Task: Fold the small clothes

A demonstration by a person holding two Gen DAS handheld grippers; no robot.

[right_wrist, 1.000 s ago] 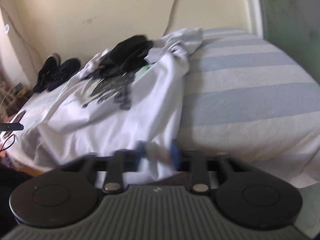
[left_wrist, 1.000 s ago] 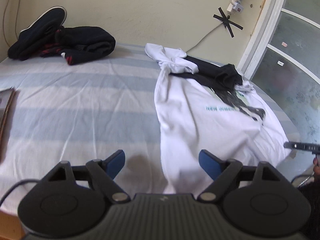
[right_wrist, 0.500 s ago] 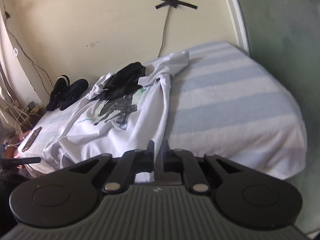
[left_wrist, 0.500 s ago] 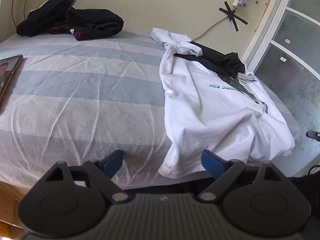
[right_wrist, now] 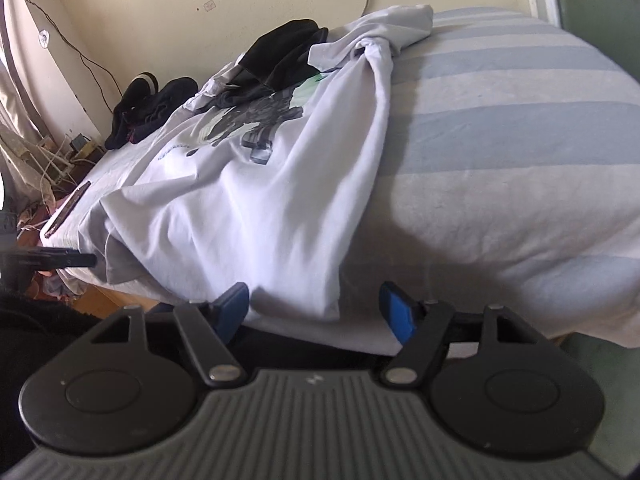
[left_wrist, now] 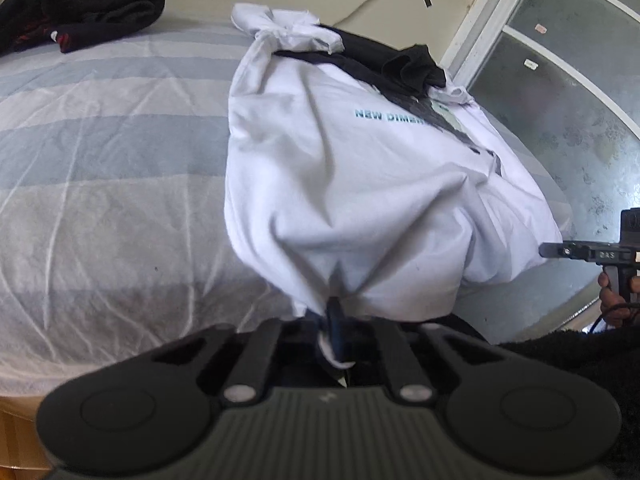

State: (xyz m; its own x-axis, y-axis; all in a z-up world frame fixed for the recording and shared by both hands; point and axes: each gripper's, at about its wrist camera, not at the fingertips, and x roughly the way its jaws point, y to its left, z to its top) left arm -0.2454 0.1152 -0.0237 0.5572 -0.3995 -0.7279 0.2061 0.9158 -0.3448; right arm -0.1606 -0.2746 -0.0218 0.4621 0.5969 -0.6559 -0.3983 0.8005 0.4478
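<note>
A white T-shirt (left_wrist: 360,184) with a dark print and teal lettering lies crumpled on the striped bed, its hem hanging over the near edge. It also shows in the right wrist view (right_wrist: 248,200). A black garment (left_wrist: 404,66) lies on the shirt's far end. My left gripper (left_wrist: 334,320) is shut on the shirt's hem at the bed's front edge, with cloth bunched between the fingers. My right gripper (right_wrist: 316,310) is open, its blue pads either side of the shirt's hanging corner without touching it.
The bed (left_wrist: 100,168) has a blue and white striped sheet. Dark clothes and a shoe (left_wrist: 92,12) lie at the far left by the wall. A phone (right_wrist: 68,210) lies on the bed's left edge. A glass door (left_wrist: 568,92) stands on the right.
My left gripper moved in and shut on the shirt's hem. My right gripper, shut half a second ago, has opened and sits at the shirt's corner.
</note>
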